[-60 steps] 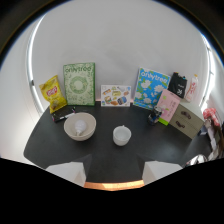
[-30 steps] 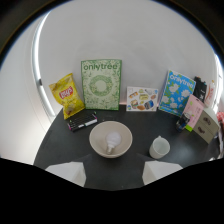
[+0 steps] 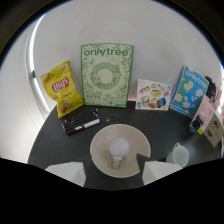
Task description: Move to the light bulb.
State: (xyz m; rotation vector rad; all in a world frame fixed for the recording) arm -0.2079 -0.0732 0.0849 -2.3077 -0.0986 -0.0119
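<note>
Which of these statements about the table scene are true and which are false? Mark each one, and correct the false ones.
1. The light bulb lies inside the bowl. True.
2. The tongs are shut on the light bulb. False: the fingers stand open, with the bowl just ahead of them.
3. The chip bag leans beside the green box. True.
4. The markers lie inside the bowl. False: they lie on the table, between the bowl and the chip bag.
5. A small white cup stands beside the bowl. True.
</note>
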